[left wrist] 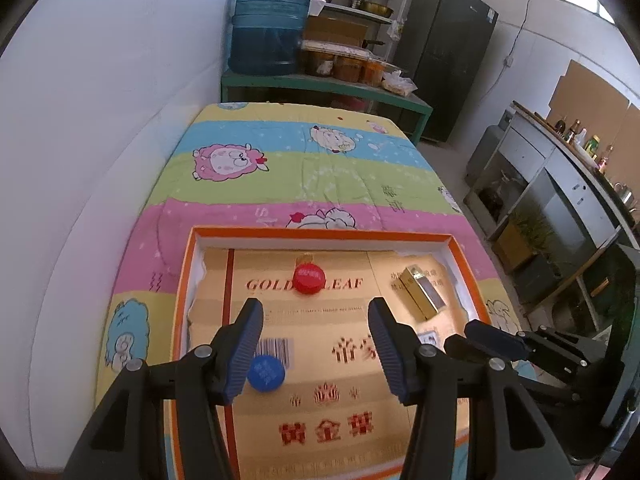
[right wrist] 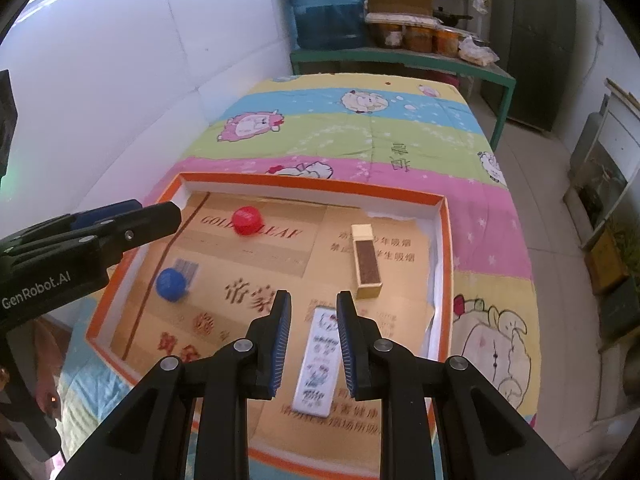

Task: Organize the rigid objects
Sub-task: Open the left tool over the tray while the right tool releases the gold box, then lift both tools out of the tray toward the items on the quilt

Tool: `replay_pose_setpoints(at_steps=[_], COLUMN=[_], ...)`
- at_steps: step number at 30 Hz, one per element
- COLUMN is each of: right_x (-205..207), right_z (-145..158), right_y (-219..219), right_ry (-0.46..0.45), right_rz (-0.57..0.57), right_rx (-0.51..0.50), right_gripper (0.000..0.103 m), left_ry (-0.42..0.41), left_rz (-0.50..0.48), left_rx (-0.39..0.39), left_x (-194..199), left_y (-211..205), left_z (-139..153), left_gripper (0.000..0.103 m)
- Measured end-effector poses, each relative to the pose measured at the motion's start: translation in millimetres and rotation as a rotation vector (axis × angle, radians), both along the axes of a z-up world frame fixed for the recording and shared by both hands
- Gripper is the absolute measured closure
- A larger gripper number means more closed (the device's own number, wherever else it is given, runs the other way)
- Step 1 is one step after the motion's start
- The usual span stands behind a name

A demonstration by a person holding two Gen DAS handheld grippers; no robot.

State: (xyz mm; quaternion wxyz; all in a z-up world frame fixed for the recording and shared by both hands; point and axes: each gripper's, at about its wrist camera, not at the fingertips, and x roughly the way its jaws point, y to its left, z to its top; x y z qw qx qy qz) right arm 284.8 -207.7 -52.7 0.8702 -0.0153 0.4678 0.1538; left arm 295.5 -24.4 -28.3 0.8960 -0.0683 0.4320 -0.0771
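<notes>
An orange-rimmed tray (left wrist: 320,234) (right wrist: 312,184) lined with gold printed cardboard lies on the bed. Inside it are a red cap (left wrist: 308,278) (right wrist: 246,220), a blue cap (left wrist: 266,372) (right wrist: 171,284), a gold box with a dark window (left wrist: 422,292) (right wrist: 366,260) and a flat white patterned box (right wrist: 316,360) (left wrist: 426,336). My left gripper (left wrist: 315,306) (right wrist: 160,210) hovers open and empty above the tray, with the blue cap below its left finger. My right gripper (right wrist: 313,296) (left wrist: 476,330) hangs over the white box, jaws drawn close with only a narrow gap, touching nothing.
The bed's cartoon-sheep cover (left wrist: 304,168) stretches beyond the tray, with a white wall along its left side. A green shelf unit with a blue water jug (left wrist: 268,24) stands at the bed's far end beside a dark fridge (left wrist: 452,56). Cabinets (left wrist: 560,200) line the right.
</notes>
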Motion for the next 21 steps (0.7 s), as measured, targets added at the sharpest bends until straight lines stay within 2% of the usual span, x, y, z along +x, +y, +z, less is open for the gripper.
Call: replay_pose_setpoints(at_steps=[5, 9, 16, 21], right_x=[-17, -30, -59, -85], right_z=[5, 10, 15, 20], right_y=[3, 4, 3, 2], right_ry=[-0.007, -0.019, -0.055, -0.096], right_rz=[0.001, -0.008, -0.06, -0.097], right_rx=[0.006, 0.007, 0.012, 0.013], right_gripper=[0.079, 0.079, 0.079, 0.079], left_ry=[-0.013, -0.055, -0.117, -0.138], left_rz=[0.01, 0.021, 0.033, 0.035], left_rx=[0.005, 0.043, 0.1, 0.11], left_x=[-19, -36, -67, -87], left_y=[5, 7, 6, 7], left_z=[1, 7, 20, 23], left_gripper=[0.049, 0.049, 0.049, 0.049])
